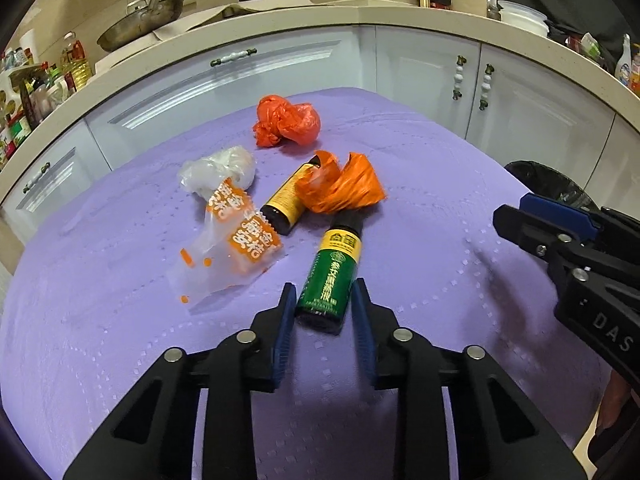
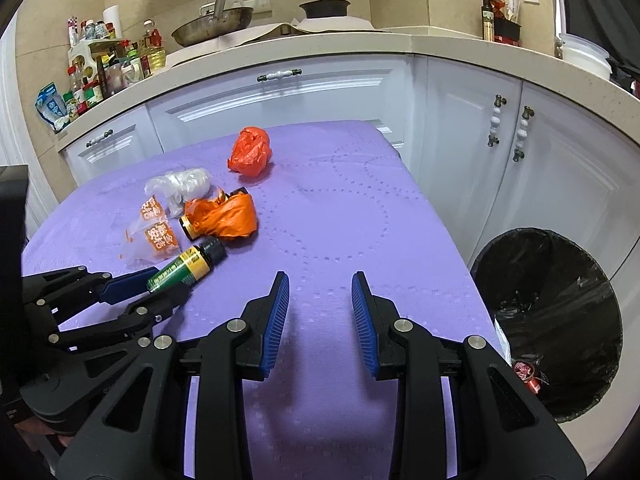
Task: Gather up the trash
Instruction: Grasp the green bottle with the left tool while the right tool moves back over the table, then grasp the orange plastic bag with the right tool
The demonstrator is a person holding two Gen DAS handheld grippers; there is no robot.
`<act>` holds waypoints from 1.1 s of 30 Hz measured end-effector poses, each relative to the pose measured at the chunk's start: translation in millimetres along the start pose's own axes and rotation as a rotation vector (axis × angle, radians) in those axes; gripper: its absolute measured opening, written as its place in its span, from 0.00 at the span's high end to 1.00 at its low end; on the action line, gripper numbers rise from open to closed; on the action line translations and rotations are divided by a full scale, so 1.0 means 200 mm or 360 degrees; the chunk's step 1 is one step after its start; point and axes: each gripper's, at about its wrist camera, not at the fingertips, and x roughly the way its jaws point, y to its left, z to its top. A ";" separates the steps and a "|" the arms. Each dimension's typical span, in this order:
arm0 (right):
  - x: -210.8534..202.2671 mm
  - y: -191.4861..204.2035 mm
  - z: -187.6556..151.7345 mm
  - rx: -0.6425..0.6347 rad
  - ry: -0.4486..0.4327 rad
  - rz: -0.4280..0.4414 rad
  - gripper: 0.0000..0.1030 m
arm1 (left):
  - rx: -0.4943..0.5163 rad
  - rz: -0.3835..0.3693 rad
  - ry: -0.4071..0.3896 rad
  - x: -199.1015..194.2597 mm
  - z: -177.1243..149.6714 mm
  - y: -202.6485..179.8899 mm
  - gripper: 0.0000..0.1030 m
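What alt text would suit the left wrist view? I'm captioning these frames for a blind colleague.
The left gripper closes around a green bottle lying on a purple tablecloth. Beyond it lie a yellow-labelled bottle, orange bags, a red bag and clear wrappers. The right gripper shows at the right edge.

I read this as a home kitchen: white cabinets [image 2: 280,92] under a beige counter [image 2: 440,46], frying pan [image 2: 212,26], lidded pot [image 2: 325,7], condiment bottles [image 2: 100,68].
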 end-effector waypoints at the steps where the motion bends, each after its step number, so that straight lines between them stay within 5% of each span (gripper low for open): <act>1: 0.00 0.00 0.00 -0.0001 0.0003 0.0002 0.69 | -0.0005 0.0003 -0.0014 -0.01 0.00 0.00 0.73; 28: 0.12 0.32 0.08 -0.0170 0.0047 0.0137 0.69 | -0.0231 0.0136 -0.0060 -0.17 -0.20 0.36 0.75; 31: 0.13 0.34 0.10 -0.0180 0.0043 0.0139 0.51 | -0.0255 0.0151 -0.0071 -0.18 -0.21 0.40 0.75; 33: 0.15 0.36 0.12 -0.0197 0.0047 0.0145 0.50 | -0.0270 0.0161 -0.0076 -0.19 -0.21 0.43 0.75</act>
